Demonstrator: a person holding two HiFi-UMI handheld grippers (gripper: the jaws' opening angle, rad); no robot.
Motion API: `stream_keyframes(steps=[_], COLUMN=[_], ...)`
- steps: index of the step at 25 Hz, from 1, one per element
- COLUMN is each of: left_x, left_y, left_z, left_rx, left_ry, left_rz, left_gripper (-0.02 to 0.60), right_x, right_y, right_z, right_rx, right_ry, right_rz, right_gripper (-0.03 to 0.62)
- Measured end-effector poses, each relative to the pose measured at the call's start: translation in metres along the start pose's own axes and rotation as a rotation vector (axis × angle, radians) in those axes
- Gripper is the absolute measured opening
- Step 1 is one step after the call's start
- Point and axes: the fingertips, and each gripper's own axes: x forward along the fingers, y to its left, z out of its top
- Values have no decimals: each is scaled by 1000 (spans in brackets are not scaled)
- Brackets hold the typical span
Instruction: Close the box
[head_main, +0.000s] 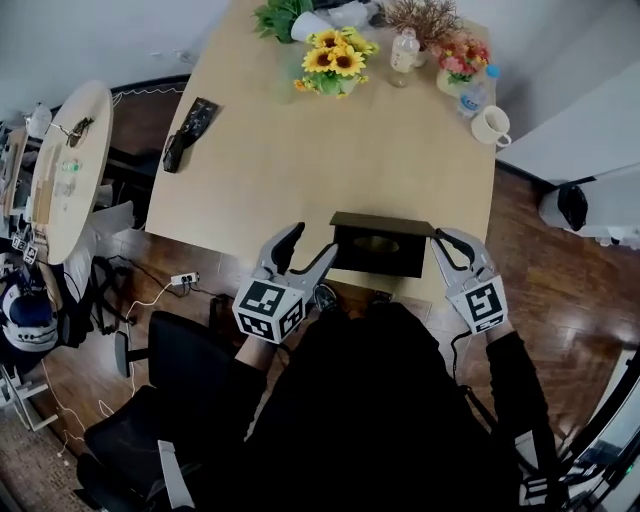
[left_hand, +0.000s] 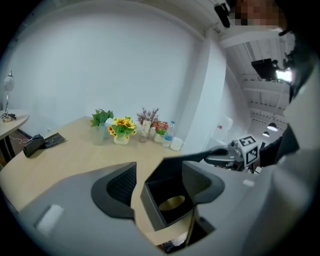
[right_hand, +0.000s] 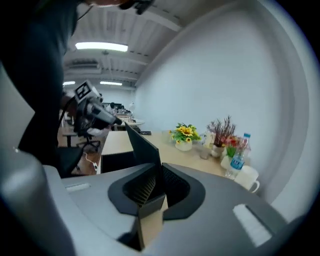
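A black box (head_main: 380, 255) stands at the table's near edge, its lid (head_main: 385, 222) raised behind the opening. Something round and gold (left_hand: 172, 202) lies inside. My right gripper (head_main: 443, 238) is at the box's right corner; in the right gripper view its jaws (right_hand: 152, 187) are shut on the thin black lid panel (right_hand: 142, 145). My left gripper (head_main: 312, 243) sits just left of the box, open. In the left gripper view the box (left_hand: 150, 200) lies between and ahead of its spread jaws, untouched by either pad.
A sunflower vase (head_main: 335, 62), a water bottle (head_main: 403, 55), another flower pot (head_main: 458, 62) and a white mug (head_main: 490, 125) stand at the table's far end. A black case (head_main: 188, 128) lies at the left edge. An office chair (head_main: 150, 400) is near my left side.
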Motion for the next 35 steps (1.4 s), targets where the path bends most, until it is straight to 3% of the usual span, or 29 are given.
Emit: stream_keyframes(steps=[5,9,12,16,21,27,30,35], left_x=[-2,-7,-15,-29,-44,-65,-69,-66], left_y=[-6,-13,-13,-12,-46,-74,-75,-76], left_z=[-8,-15,-11,9,55,106,109,105], left_rx=[13,19,20,12,73,158,154,148], left_ry=[16,25,-3,-80,-199,-338,-353,-343], left_rz=[-19,-35,-17,16,-19,-21,-12,-10], left_gripper=[272,272,270,268,268,267,267,265], right_x=[-11,-17,-42,-65,-51,-43,-45,-40], right_y=[43,59,45,4,-4,10,14,23], right_z=[-38,-64,-42,40,129,196,215,212], right_rx=[-290,-427,-318,62,375,446,417,398], right_ry=[102,201,155,-99,-352,-508,-542,-514], right_rz=[-122,-132,-189,-275,-191,-107,-96,-61], right_gripper=[49,74,87,86,63,37,31,31])
